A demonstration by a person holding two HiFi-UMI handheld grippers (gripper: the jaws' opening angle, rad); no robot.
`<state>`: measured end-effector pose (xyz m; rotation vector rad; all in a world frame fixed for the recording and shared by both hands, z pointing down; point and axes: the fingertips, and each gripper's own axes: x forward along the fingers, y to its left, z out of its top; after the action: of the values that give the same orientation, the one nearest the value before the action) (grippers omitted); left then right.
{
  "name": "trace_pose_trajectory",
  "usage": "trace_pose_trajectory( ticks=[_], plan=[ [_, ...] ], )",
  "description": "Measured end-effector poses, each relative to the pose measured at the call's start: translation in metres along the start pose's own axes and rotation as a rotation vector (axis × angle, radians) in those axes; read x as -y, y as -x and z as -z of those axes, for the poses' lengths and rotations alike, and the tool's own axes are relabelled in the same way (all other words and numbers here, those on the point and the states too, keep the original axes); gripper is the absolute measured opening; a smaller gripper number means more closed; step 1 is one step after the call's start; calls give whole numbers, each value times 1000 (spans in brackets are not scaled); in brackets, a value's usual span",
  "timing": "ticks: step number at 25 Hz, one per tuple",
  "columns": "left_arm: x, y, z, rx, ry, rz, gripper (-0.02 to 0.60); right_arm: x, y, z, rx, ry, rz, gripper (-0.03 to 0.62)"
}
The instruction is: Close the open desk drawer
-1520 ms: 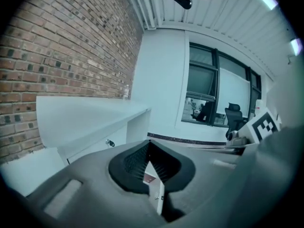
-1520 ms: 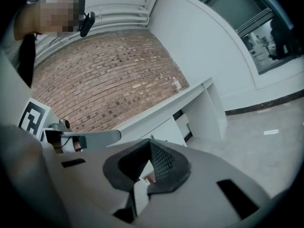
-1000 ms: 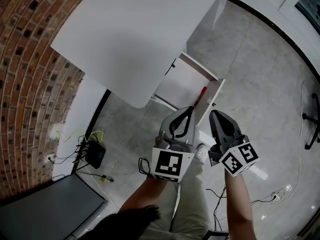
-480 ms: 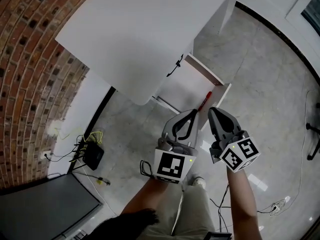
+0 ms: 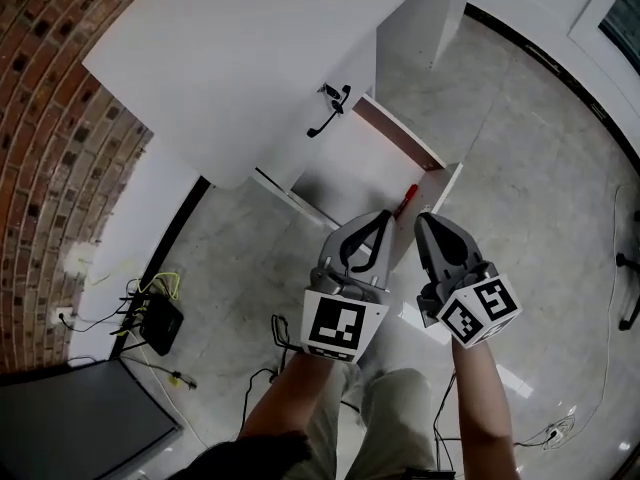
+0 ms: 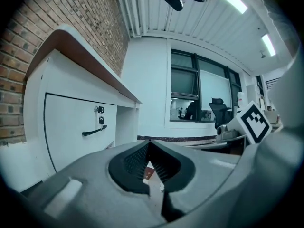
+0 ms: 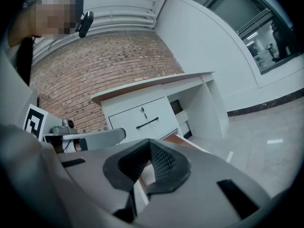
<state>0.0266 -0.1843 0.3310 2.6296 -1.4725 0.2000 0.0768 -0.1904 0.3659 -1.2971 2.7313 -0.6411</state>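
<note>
Under the white desk (image 5: 250, 58), the lower drawer (image 5: 345, 163) stands pulled out, its white front panel (image 5: 440, 196) toward me. A red object (image 5: 404, 200) lies inside against that panel. Above it sits a closed drawer with a black handle (image 5: 325, 110), also seen as the handle (image 6: 93, 131) and the handle (image 7: 147, 122). My left gripper (image 5: 381, 220) is shut and empty, just short of the front panel. My right gripper (image 5: 424, 220) is beside it, shut and empty too. The left gripper (image 6: 149, 144) and the right gripper (image 7: 149, 142) both point level toward the desk.
A brick wall (image 5: 50, 118) runs along the left. A black box with cables (image 5: 160, 318) lies on the floor by it, and a dark panel (image 5: 70, 418) is at the bottom left. A chair base (image 5: 630, 288) and loose cables (image 5: 550, 430) are at the right.
Both grippers have sunk, side by side, toward the level of the open drawer's front. Their jaws have stayed shut, and the drawer has not moved.
</note>
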Motion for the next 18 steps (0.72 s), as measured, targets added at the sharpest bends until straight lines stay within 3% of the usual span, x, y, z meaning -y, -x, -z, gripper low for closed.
trace_pose_trajectory(
  ticks=[5, 12, 18],
  plan=[
    [0, -18, 30, 34, -65, 6, 6, 22, -5, 36, 14, 26, -25, 11],
    [-8, -41, 67, 61, -57, 23, 6, 43, -11, 75, 16, 83, -81, 12],
    [-14, -54, 87, 92, -77, 19, 6, 60, -13, 88, 27, -12, -118, 14]
  ],
)
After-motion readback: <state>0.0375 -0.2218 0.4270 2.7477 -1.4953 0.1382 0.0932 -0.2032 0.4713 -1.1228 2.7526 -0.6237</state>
